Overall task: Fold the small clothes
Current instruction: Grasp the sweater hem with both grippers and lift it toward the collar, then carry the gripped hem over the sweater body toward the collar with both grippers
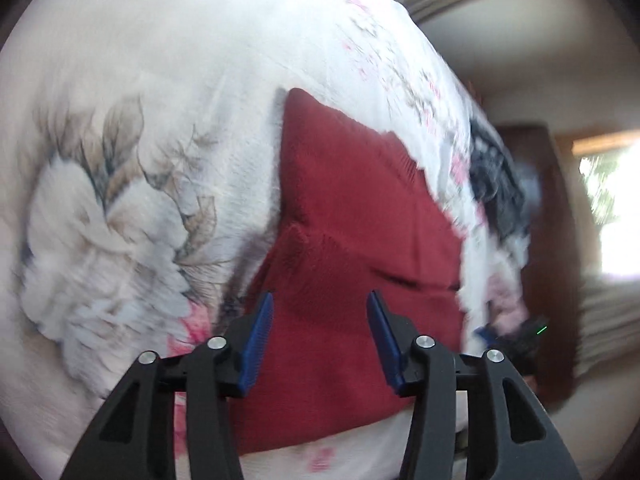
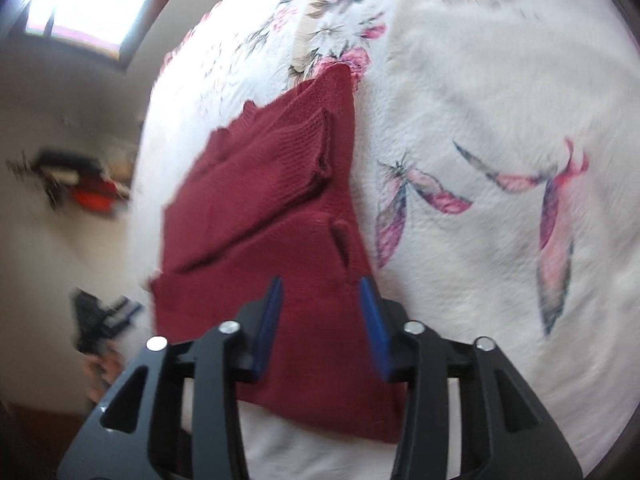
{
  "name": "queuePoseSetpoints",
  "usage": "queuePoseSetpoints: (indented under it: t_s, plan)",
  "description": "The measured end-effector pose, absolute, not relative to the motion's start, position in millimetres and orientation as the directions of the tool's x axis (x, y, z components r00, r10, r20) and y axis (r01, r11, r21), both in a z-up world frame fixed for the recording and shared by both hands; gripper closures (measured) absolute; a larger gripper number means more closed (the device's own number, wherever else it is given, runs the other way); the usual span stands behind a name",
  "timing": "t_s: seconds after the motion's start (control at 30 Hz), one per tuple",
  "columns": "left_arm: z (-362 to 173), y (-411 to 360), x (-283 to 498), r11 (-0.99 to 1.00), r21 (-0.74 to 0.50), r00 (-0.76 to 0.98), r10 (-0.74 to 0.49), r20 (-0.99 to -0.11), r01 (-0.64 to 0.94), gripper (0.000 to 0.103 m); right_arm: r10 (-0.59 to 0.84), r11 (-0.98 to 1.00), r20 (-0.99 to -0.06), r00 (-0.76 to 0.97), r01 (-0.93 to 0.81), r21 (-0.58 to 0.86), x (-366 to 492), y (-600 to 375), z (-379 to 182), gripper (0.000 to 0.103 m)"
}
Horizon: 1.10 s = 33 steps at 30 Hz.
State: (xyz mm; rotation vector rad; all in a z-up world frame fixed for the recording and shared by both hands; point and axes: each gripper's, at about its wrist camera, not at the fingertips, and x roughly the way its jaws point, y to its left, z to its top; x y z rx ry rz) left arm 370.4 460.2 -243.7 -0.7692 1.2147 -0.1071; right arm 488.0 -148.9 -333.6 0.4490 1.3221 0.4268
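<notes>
Scene: a dark red knit sweater (image 1: pixel 360 208) lies on a white floral blanket (image 1: pixel 140 80); both views are motion-blurred.
Sweater, left view: fills the centre of the frame, from the lower middle up to a corner above centre.
Sweater, right view: sweater (image 2: pixel 260 208) runs from the lower centre up to a corner at upper centre; a ribbed sleeve cuff (image 2: pixel 316 148) is laid across its upper part.
Fold state (judgement): sleeves appear turned in over the body; the body looks not yet folded in half.
Left gripper (image 1: pixel 320 340): jaws wide apart, holding nothing; blue pads (image 1: pixel 256 344) frame bare knit at the lower centre.
Right gripper (image 2: pixel 320 320): jaws wide apart, empty; its pads sit over the near part of the sweater, toward its right edge.
Contact: cannot tell whether either set of fingertips touches the cloth.
Long axis: runs away from both grippers, from the near hem at the frame bottom toward the far corner up-frame.
Key relation: the near hem lies just below and behind both sets of jaws; the far end is well up-frame.
Nearer hand: neither clearly; both sit over the near end, one toward each side.
Other gripper seen: a dark blurred shape at the lower left of the right view is probably the left gripper; unclear.
Next move (judgement): each gripper closes on its near corner, then carries the hem along the axis toward the far end.
</notes>
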Motion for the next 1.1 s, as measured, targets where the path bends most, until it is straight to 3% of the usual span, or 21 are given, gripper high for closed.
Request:
queuePoseSetpoints:
  t_s: [0.13, 0.4, 0.43, 0.47, 0.6, 0.63, 0.9, 1.1]
  plan:
    - [-256.9, 450.1, 377.6, 0.823, -0.493, 0.322, -0.403, -0.857, -0.282, 0.041, 0.481, 0.876, -0.853, 0.202, -0.113, 0.468, 485.9, -136.7, -344.8, 0.051]
    - [-269.3, 430.7, 389.9, 0.906, -0.376, 0.262, -0.321, -0.91, -0.195, 0.043, 0.418, 0.904, -0.887, 0.195, -0.191, 0.384, 492.1, -114.9, -363.6, 0.053]
    - [-268.1, 429.5, 388.3, 0.915, -0.359, 0.263, -0.307, -0.915, -0.184, 0.059, 0.413, 0.905, -0.889, 0.196, -0.199, 0.377, 492.2, -112.8, -364.3, 0.056]
    - [-268.7, 429.1, 387.8, 0.915, -0.361, 0.255, -0.311, -0.916, -0.181, 0.099, 0.412, 0.904, -0.889, 0.2, -0.21, 0.372, 491.9, -110.8, -364.9, 0.069]
    - [-259.5, 427.8, 380.9, 0.913, -0.368, 0.306, -0.304, -0.902, -0.175, 0.097, 0.371, 0.917, -0.895, 0.249, -0.25, 0.31, 484.8, -107.2, -359.4, 0.093]
    - [-256.5, 427.1, 379.1, 0.911, -0.373, 0.319, -0.306, -0.897, -0.174, 0.097, 0.367, 0.919, -0.892, 0.265, -0.253, 0.303, 482.4, -108.0, -357.4, 0.095]
    - [-207.0, 424.9, 354.5, 0.908, -0.4, 0.453, -0.306, -0.837, -0.127, 0.097, 0.375, 0.918, -0.856, 0.356, -0.27, 0.291, 459.6, -113.5, -325.0, 0.097]
    - [-148.7, 425.8, 348.2, 0.918, -0.393, 0.553, -0.296, -0.779, -0.062, 0.098, 0.39, 0.914, -0.788, 0.477, -0.307, 0.266, 439.0, -116.5, -265.2, 0.097]
